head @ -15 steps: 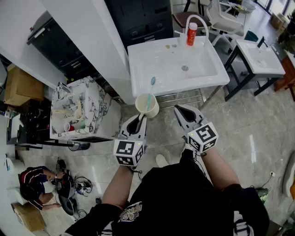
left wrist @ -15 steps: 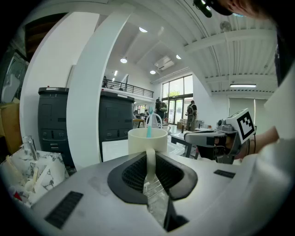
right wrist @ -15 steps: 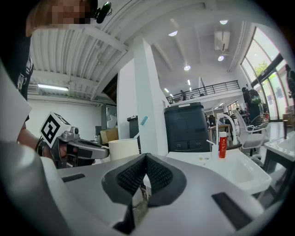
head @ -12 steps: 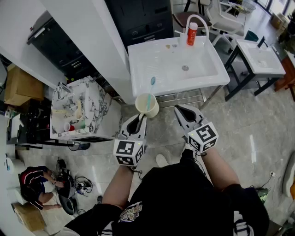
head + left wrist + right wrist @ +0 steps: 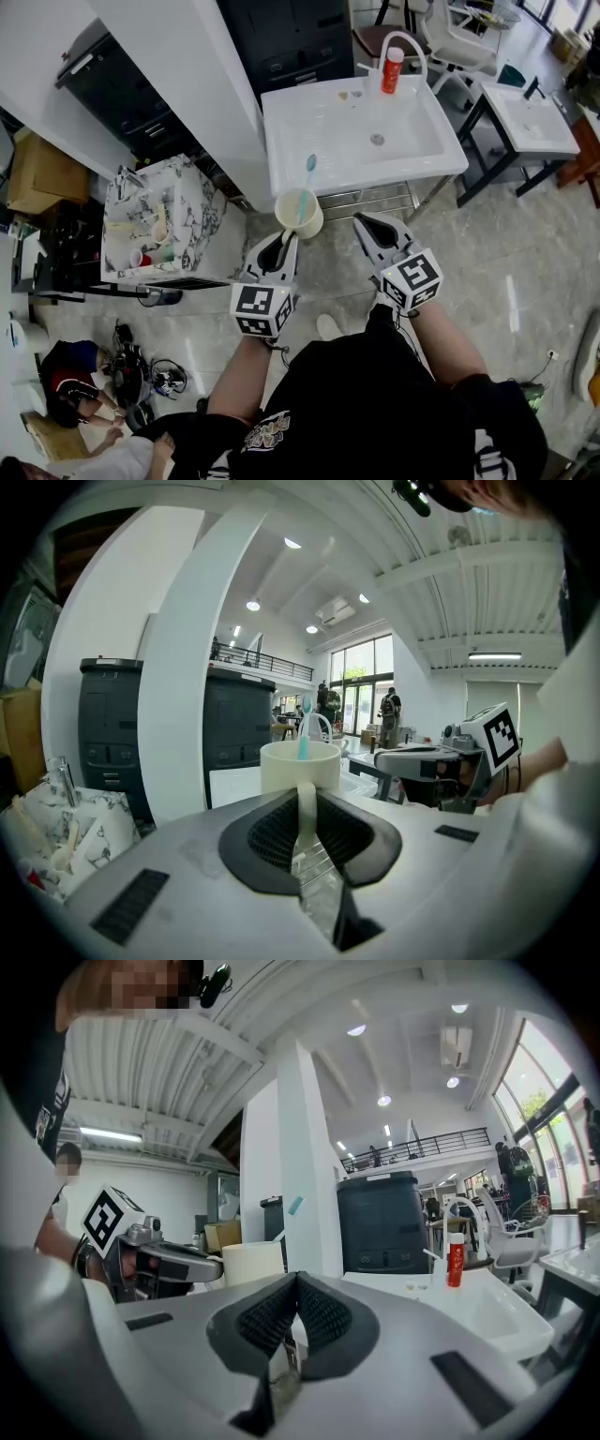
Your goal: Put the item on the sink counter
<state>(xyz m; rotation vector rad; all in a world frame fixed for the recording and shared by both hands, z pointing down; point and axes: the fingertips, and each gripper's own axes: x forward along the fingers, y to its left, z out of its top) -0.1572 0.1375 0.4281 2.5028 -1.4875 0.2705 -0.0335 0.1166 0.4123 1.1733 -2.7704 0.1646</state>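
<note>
A cream mug (image 5: 299,212) with a teal toothbrush (image 5: 307,181) standing in it hangs in the air just in front of the white sink counter (image 5: 281,155). My left gripper (image 5: 284,246) is shut on the mug's handle (image 5: 306,803), with the mug (image 5: 300,764) upright beyond the jaws. My right gripper (image 5: 364,225) hovers beside it to the right, shut with nothing held (image 5: 295,1288). In the right gripper view the mug (image 5: 251,1262) and left gripper (image 5: 173,1262) are at the left.
A red tube (image 5: 391,67) and a curved faucet (image 5: 405,39) stand at the sink's far edge. A marbled cart (image 5: 155,220) with clutter is at the left, beside a white column (image 5: 178,66). A second basin (image 5: 530,117) stands at the right. A person (image 5: 70,384) crouches on the floor.
Both grippers and the mug stay where they were. Only the person on the floor at lower left has shifted.
</note>
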